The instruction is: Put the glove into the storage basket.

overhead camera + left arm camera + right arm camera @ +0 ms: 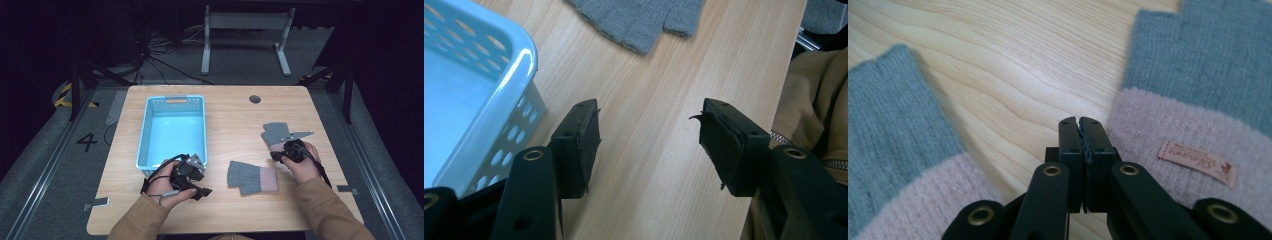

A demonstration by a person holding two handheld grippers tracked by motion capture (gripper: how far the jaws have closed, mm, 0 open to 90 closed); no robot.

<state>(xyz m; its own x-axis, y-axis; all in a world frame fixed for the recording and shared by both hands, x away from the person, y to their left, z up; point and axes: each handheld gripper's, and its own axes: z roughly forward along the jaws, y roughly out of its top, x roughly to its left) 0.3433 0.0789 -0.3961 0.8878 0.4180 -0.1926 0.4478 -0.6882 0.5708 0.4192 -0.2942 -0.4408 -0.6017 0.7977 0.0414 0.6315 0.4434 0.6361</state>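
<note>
Two grey fingerless gloves with pink cuffs lie on the wooden table. The near glove (250,177) (895,150) lies flat at the table's middle right. The far glove (275,133) (1198,95) carries a small label (1197,162) on its cuff. My right gripper (276,156) (1079,122) is shut on nothing, low over the bare wood between the two cuffs. My left gripper (202,182) (649,135) is open and empty, beside the near corner of a light blue basket (145,150) (519,62). The near glove (644,20) lies ahead of its jaws.
The perforated basket holds nothing and stands left of centre. A round cable hole (255,99) sits near the table's far edge. A tan sleeve (819,100) is close on the right of the left gripper's jaws. Beyond the table stands a white desk frame (245,30).
</note>
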